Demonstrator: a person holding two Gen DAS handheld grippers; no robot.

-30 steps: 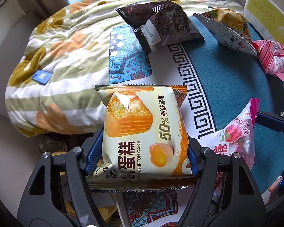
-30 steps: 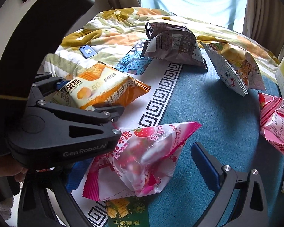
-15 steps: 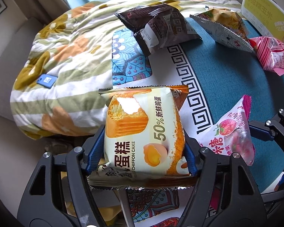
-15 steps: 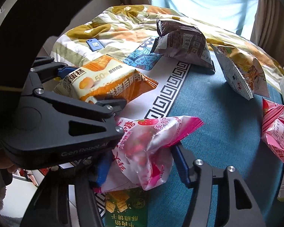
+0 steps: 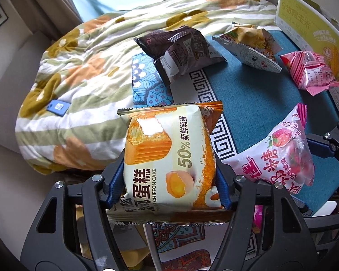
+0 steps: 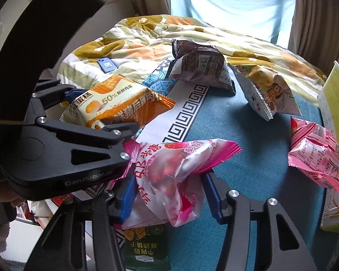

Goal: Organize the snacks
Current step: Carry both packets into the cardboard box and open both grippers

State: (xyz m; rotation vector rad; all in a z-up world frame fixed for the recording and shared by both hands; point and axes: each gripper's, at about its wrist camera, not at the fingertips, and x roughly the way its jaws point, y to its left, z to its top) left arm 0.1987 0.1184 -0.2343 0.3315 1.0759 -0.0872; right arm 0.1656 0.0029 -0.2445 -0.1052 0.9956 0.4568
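My left gripper (image 5: 169, 180) is shut on a cream and orange chiffon cake pack (image 5: 167, 158), held above the table's left edge; it also shows in the right wrist view (image 6: 115, 103). My right gripper (image 6: 169, 192) is shut on a pink strawberry candy bag (image 6: 171, 171), which also shows in the left wrist view (image 5: 280, 153). A dark brown snack pack (image 5: 183, 49), a white and yellow snack pack (image 5: 248, 45) and a pink striped pack (image 5: 309, 70) lie on the blue tablecloth (image 5: 248, 94).
A floral quilt (image 5: 79, 72) with a blue phone (image 5: 56, 107) lies left and behind. A yellow-green box (image 6: 334, 117) stands at the right. A green cracker pack (image 6: 144, 246) lies under my right gripper.
My right gripper has shut on the pink candy bag and lifted it a little. My left gripper has stayed shut on the cake pack, drifting slightly.
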